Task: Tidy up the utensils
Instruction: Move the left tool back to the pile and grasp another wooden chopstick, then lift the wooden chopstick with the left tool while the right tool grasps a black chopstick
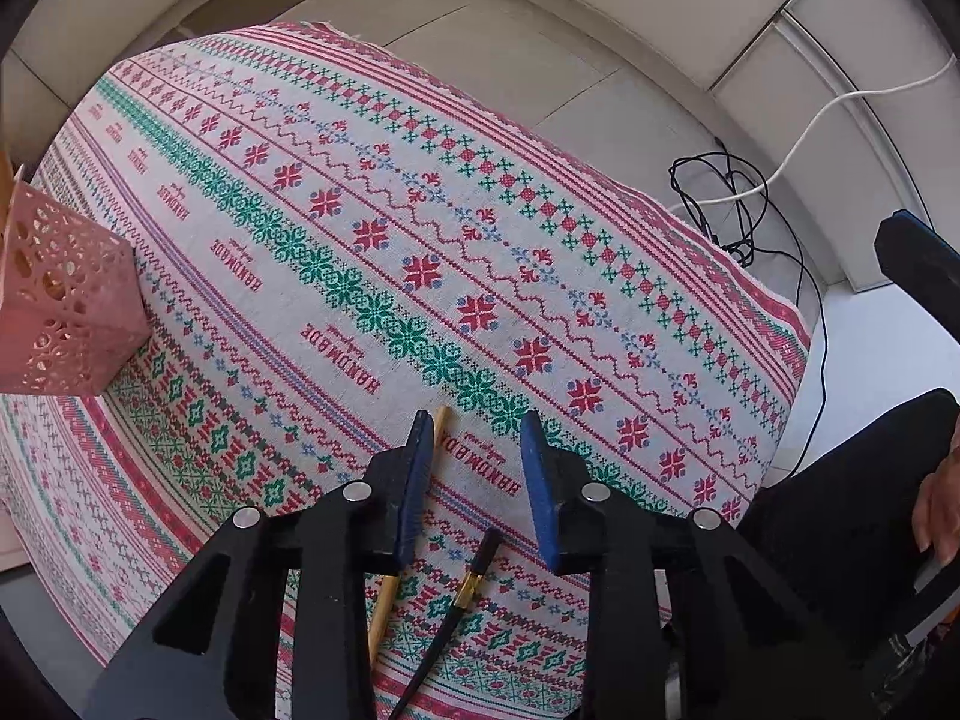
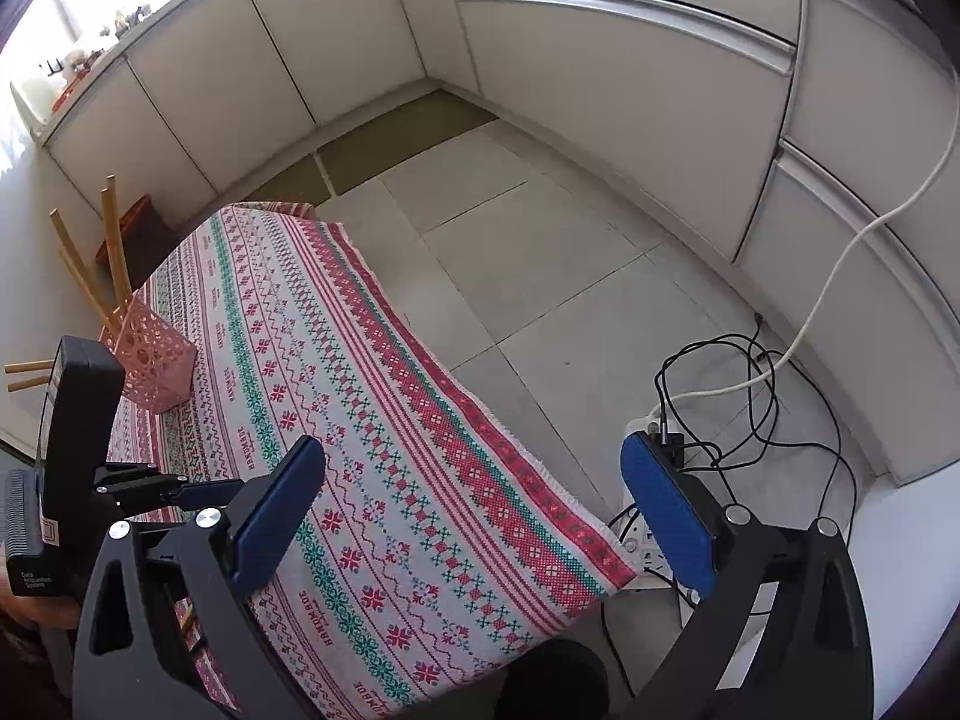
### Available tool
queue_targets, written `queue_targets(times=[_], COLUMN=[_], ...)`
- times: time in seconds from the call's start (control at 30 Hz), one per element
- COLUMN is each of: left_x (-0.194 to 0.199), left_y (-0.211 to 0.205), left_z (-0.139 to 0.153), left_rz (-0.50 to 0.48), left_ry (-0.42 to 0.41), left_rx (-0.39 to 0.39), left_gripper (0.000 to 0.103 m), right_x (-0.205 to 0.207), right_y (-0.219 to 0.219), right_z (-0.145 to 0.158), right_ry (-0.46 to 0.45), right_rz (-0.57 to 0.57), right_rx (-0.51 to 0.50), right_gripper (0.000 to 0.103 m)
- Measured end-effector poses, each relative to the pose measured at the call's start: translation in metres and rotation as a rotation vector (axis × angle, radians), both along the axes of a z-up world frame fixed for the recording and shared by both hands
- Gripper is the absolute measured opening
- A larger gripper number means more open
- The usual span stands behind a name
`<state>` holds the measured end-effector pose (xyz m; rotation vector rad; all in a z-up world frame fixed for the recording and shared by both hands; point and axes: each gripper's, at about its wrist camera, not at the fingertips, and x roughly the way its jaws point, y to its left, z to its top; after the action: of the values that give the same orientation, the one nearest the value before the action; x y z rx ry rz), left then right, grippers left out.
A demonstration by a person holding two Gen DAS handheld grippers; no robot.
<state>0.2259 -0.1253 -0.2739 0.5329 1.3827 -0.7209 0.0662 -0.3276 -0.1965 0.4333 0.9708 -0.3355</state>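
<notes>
My left gripper points straight down at the table, its two blue fingers partly apart with nothing pressed between them. My right gripper hangs past the table's near corner, fingers spread wide and empty.

The patterned tablecloth covers the whole table; the top under it is hidden, and most of the cloth is bare, so there is open room all round. Its far edge and right corner drop to tiled floor, where tangled cables lie.

A pink lattice holder stands near the cloth's left edge, cut off in the left view. I count four wooden sticks leaning out of it.

Two utensils lie on the cloth under my left gripper: one wooden chopstick, partly hidden behind the left finger, and one black chopstick with a gold band, its lower end cut off.
</notes>
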Motion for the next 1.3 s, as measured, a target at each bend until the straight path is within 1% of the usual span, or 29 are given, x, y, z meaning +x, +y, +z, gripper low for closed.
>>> queue_targets(times=[0.07, 0.17, 0.2, 0.23, 0.3, 0.37, 0.43, 0.57, 0.67, 0.73, 0.83, 0.87, 0.93, 1.0, 1.03, 1.1, 1.17, 1.2, 1.3], left_x=[0.003, 0.008, 0.005, 0.005, 0.004, 0.005, 0.006, 0.004, 0.005, 0.001, -0.007, -0.009, -0.014, -0.017, -0.020, -0.024, -0.028, -0.029, -0.031], left_y=[-0.006, -0.016, -0.016, -0.015, -0.015, -0.013, -0.011, 0.003, 0.035, 0.057, 0.094, 0.108, 0.133, 0.160, 0.167, 0.178, 0.190, 0.197, 0.199], left_z=[-0.007, -0.029, -0.032, -0.033, -0.034, -0.031, -0.029, -0.015, 0.015, 0.036, 0.064, 0.072, 0.090, 0.108, 0.113, 0.122, 0.128, 0.131, 0.132], left_rz=[0.007, 0.027, 0.021, 0.019, 0.021, 0.027, 0.039, 0.036, 0.038, 0.060, 0.103, 0.122, 0.169, 0.216, 0.233, 0.264, 0.283, 0.293, 0.308], left_ry=[0.005, 0.018, 0.015, 0.015, 0.000, -0.012, -0.016, -0.047, -0.085, -0.115, -0.169, -0.187, -0.222, -0.255, -0.268, -0.293, -0.311, -0.319, -0.334], left_rx=[0.016, 0.058, 0.044, 0.046, 0.048, 0.045, 0.024, -0.003, -0.032, -0.070, -0.104, -0.118, -0.153, -0.193, -0.205, -0.227, -0.242, -0.248, -0.252], left_gripper=[0.028, 0.028, 0.027, 0.024, 0.013, 0.008, 0.007, 0.005, 0.004, 0.004, 0.004, 0.004, 0.004, 0.004, 0.004, 0.004, 0.004, 0.004, 0.004], right_x=[-0.001, -0.001, -0.001, -0.001, 0.000, 0.001, 0.002, 0.005, 0.010, 0.014, 0.019, 0.022, 0.029, 0.035, 0.039, 0.044, 0.050, 0.053, 0.057], right_y=[-0.003, -0.007, -0.007, -0.007, -0.006, -0.002, 0.003, 0.017, 0.032, 0.049, 0.078, 0.090, 0.120, 0.145, 0.157, 0.171, 0.180, 0.183, 0.191], right_z=[-0.001, -0.003, -0.003, -0.004, -0.005, -0.005, -0.005, -0.003, -0.004, -0.007, -0.020, -0.028, -0.048, -0.064, -0.072, -0.080, -0.089, -0.092, -0.092], right_ry=[0.003, 0.011, 0.012, 0.013, 0.019, 0.025, 0.026, 0.036, 0.060, 0.086, 0.127, 0.161, 0.255, 0.330, 0.358, 0.389, 0.422, 0.433, 0.444], right_rz=[-0.011, -0.023, -0.026, -0.026, -0.024, -0.016, -0.008, 0.013, 0.037, 0.065, 0.086, 0.096, 0.126, 0.146, 0.147, 0.136, 0.110, 0.097, 0.068], right_rx=[0.007, 0.023, 0.028, 0.031, 0.028, 0.023, 0.019, 0.020, 0.028, 0.022, 0.079, 0.106, 0.147, 0.161, 0.163, 0.153, 0.160, 0.155, 0.108], right_gripper=[0.096, 0.096, 0.096, 0.096, 0.096, 0.096, 0.096, 0.096, 0.096, 0.096, 0.096, 0.094, 0.085, 0.070, 0.067, 0.054, 0.050, 0.050, 0.048])
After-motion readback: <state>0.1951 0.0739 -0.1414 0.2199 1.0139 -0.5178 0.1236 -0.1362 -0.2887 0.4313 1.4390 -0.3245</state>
